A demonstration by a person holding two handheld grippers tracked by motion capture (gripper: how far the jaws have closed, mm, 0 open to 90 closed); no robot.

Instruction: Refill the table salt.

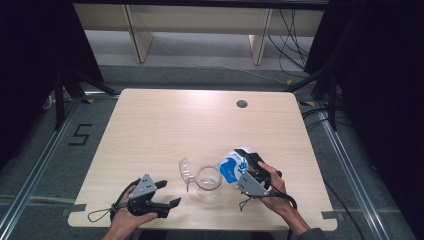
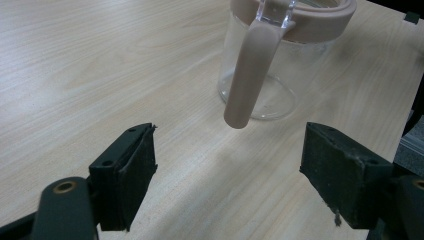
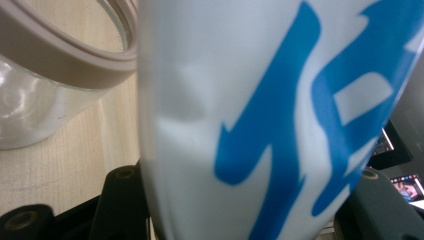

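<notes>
Light wooden table [image 1: 165, 125] on grey floor [image 1: 40, 150] — pale cabinets [image 1: 200, 20] behind, black drapes [image 1: 30, 50] at both sides.

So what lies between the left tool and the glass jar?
Only bare wooden tabletop: in the left gripper view the open left tool faces the glass jar, and nothing sits on the stretch before the jar's hanging pinkish handle.

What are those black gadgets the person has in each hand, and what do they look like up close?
Each is a black handheld gripper, left gripper and right gripper, with two blocky jaws, a grey three-cornered plate on top and a thin black cable trailing. A grey sleeve shows at the right wrist.
</notes>
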